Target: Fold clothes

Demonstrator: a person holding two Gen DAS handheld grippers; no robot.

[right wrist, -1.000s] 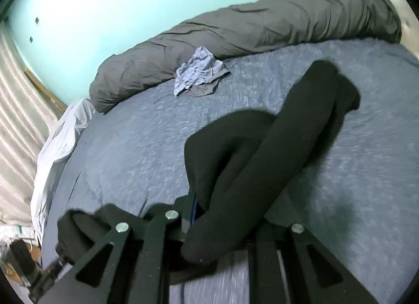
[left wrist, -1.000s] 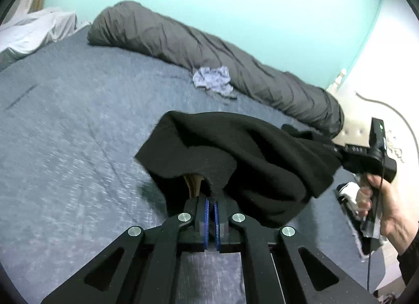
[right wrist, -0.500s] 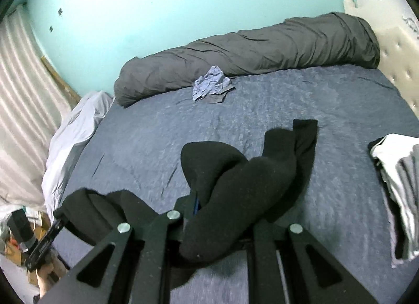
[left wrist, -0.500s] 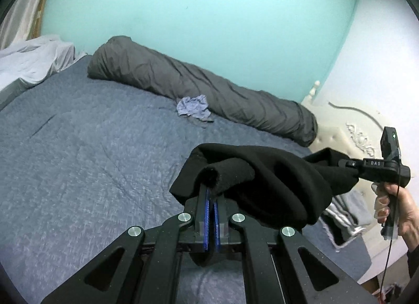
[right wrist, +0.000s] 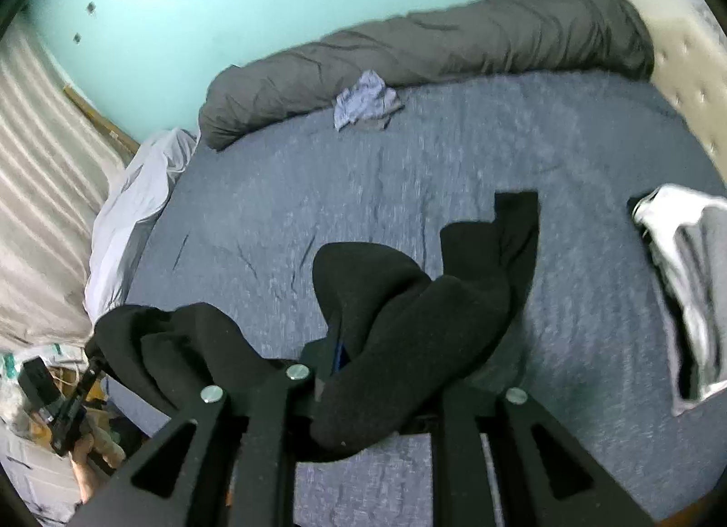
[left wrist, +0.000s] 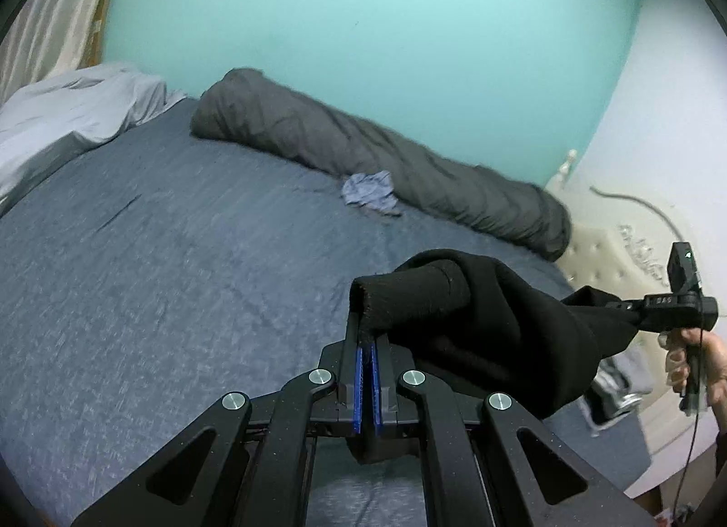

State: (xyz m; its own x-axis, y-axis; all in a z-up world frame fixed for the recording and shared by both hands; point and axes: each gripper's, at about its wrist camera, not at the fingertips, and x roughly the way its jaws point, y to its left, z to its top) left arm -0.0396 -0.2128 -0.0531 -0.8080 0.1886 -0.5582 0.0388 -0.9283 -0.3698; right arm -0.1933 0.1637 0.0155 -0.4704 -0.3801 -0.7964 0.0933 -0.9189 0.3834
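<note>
A black garment (left wrist: 490,327) hangs bunched between my two grippers above the blue bedcover (left wrist: 159,254). My left gripper (left wrist: 365,334) is shut on one edge of it, blue pads pressed together with a fold of cloth standing above them. The right gripper (left wrist: 636,311), held by a hand, grips the other end at the right of the left wrist view. In the right wrist view the black garment (right wrist: 409,313) drapes thickly over my right gripper (right wrist: 377,368) and hides its fingertips. Those jaws are opening slightly with the cloth still between them. The left gripper (right wrist: 91,354) shows at the lower left.
A rolled dark grey duvet (left wrist: 363,150) lies along the far side of the bed, with a small crumpled blue-grey cloth (left wrist: 370,193) against it. White and grey clothes (right wrist: 681,263) lie at the right edge. A pale sheet (left wrist: 68,104) is heaped at the left, a tufted headboard (left wrist: 604,254) at the right.
Both grippers have risen and drawn back from the bed with the black garment, which has lifted off the cover and now hangs between them.
</note>
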